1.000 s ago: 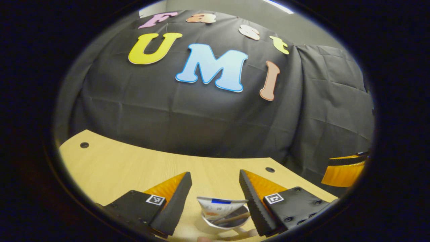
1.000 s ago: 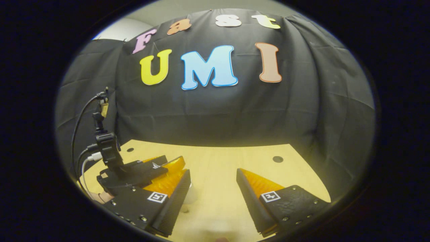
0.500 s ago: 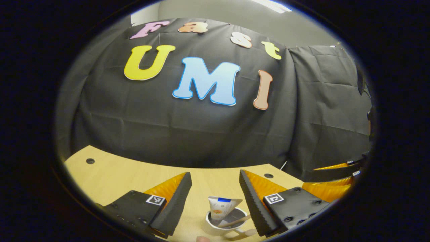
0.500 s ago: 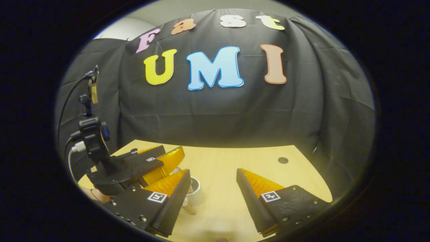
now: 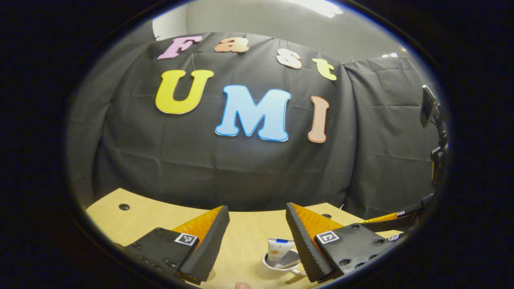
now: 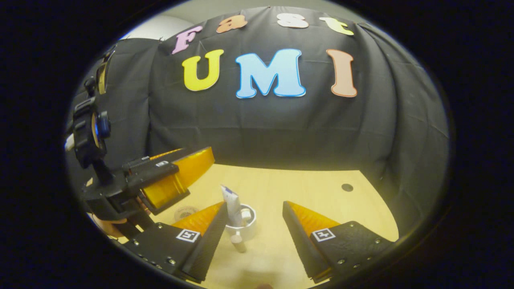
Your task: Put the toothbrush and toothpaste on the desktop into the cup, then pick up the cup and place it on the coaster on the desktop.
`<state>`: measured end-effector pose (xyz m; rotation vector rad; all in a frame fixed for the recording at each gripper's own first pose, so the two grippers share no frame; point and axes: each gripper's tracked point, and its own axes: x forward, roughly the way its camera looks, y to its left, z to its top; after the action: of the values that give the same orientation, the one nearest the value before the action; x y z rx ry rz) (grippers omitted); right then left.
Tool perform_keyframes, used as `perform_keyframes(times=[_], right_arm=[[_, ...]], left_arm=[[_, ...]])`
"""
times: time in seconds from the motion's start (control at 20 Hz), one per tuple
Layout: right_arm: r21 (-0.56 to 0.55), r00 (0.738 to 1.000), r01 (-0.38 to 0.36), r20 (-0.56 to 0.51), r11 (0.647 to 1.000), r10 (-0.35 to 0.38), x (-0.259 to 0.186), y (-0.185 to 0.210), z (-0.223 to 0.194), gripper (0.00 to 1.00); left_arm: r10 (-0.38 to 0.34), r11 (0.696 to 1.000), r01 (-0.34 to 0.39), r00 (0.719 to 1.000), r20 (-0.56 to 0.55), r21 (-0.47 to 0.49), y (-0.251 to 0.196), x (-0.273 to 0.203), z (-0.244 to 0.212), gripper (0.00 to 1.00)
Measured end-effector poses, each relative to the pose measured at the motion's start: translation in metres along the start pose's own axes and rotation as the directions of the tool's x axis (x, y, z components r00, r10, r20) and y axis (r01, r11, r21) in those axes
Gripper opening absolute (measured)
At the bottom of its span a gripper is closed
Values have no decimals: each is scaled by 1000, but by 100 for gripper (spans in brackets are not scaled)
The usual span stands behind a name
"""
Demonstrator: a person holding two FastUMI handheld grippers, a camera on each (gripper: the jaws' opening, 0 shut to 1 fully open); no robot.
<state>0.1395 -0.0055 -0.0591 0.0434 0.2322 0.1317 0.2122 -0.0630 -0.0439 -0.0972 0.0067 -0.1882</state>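
Both grippers: I see my left gripper (image 5: pixel 257 224) and right gripper (image 6: pixel 255 220) with jaws wide, holding nothing.
Cup (image 6: pixel 243 228): upright on the table (image 6: pixel 305 192), toothpaste (image 6: pixel 232 202) and toothbrush (image 6: pixel 245 214) standing inside.
Coaster (image 6: pixel 185 211): left of the cup, apart.
Obstruction: my left gripper hangs above the coaster.

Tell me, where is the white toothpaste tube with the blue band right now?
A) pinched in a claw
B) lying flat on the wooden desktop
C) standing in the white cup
C: the white toothpaste tube stands upright inside the white cup on the pale wooden desktop, and both claws are open and hold nothing.
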Motion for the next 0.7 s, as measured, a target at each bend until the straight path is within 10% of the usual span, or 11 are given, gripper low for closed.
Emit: perform_keyframes(times=[0.7], right_arm=[[-41, 947, -26, -322, 999, 12, 45, 28, -62, 86]], left_arm=[[87, 996, -87, 996, 3, 24, 43, -37, 10, 91]])
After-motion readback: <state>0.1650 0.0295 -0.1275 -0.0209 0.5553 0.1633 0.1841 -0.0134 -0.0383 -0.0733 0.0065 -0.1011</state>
